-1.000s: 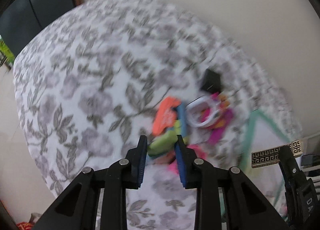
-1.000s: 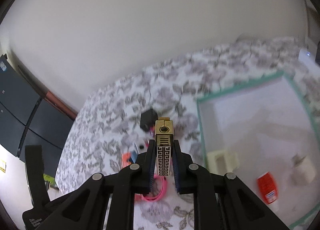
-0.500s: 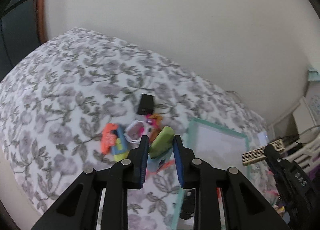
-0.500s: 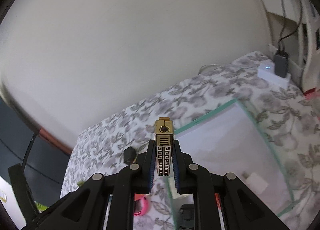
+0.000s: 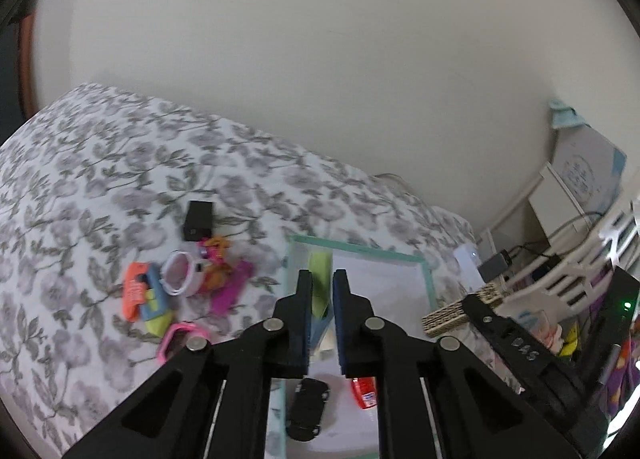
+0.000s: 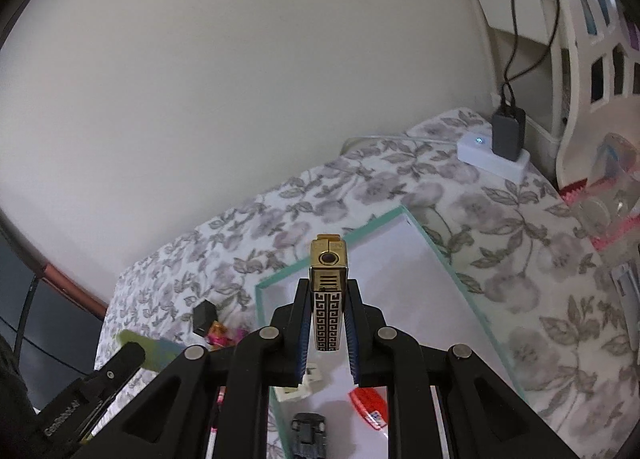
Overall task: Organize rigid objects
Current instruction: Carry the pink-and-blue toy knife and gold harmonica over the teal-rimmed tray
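Both grippers have swung right from the toy pile: the left gripper now carries its yellow-green plastic piece over the teal-rimmed white tray.

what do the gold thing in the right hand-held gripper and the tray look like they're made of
The gold lighter looks like polished metal: its gold top glints, and the body carries a crisp black key pattern, perhaps enamel or print. The right hand-held gripper is shut on it. The tray has a matte white floor and a thin teal rim; plastic or coated card, I cannot tell which.
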Action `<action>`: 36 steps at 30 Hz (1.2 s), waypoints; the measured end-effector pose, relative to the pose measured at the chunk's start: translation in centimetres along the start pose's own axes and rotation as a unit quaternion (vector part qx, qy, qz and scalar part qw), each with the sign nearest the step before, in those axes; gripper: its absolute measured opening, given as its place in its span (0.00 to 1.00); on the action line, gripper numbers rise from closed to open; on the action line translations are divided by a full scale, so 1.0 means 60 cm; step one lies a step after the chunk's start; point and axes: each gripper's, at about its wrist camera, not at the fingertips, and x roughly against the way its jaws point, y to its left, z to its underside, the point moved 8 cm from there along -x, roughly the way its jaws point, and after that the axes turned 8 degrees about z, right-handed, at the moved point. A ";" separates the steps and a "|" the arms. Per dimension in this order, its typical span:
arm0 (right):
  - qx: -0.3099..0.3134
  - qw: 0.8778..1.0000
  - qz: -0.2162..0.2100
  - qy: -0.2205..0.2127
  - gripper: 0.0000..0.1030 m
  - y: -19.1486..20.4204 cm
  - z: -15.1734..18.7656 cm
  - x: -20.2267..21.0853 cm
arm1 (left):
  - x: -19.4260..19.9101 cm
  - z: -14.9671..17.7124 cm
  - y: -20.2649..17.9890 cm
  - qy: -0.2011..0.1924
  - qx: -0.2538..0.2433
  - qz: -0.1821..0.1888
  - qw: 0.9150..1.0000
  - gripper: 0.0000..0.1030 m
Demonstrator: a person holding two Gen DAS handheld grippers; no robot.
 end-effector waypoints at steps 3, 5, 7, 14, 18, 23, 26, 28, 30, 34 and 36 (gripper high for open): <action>0.003 1.000 0.008 0.007 0.16 -0.010 0.005 -0.010 | -0.009 0.004 -0.030 0.002 -0.013 0.023 1.000 0.09; 0.005 1.000 0.013 0.014 0.16 -0.016 0.010 -0.018 | -0.016 0.009 -0.046 0.005 -0.027 0.026 0.999 0.09; 0.005 1.000 0.019 0.024 0.16 -0.022 0.017 -0.027 | -0.027 0.017 -0.052 0.015 -0.037 0.019 0.999 0.09; 0.017 0.997 0.038 0.067 0.16 -0.033 0.046 -0.062 | -0.064 0.046 -0.025 0.061 -0.030 -0.015 0.998 0.09; 0.037 0.994 0.053 0.088 0.16 -0.032 0.064 -0.077 | -0.081 0.060 -0.002 0.079 -0.024 -0.039 0.996 0.09; 0.061 0.989 0.073 0.114 0.16 -0.033 0.085 -0.094 | -0.095 0.075 0.029 0.100 -0.014 -0.069 0.992 0.09; 0.075 0.985 0.084 0.127 0.16 -0.033 0.097 -0.103 | -0.100 0.082 0.040 0.110 -0.011 -0.081 0.991 0.09; 0.085 0.983 0.092 0.134 0.16 -0.033 0.105 -0.109 | -0.101 0.086 0.044 0.115 -0.012 -0.088 0.989 0.09; 0.094 0.981 0.102 0.137 0.16 -0.034 0.110 -0.115 | -0.101 0.087 0.046 0.117 -0.014 -0.093 0.989 0.09; 0.100 0.978 0.111 0.144 0.17 -0.038 0.119 -0.124 | -0.103 0.089 0.052 0.122 -0.017 -0.105 0.987 0.09; 0.102 0.978 0.112 0.143 0.17 -0.036 0.119 -0.123 | -0.106 0.092 0.055 0.126 -0.016 -0.109 0.986 0.09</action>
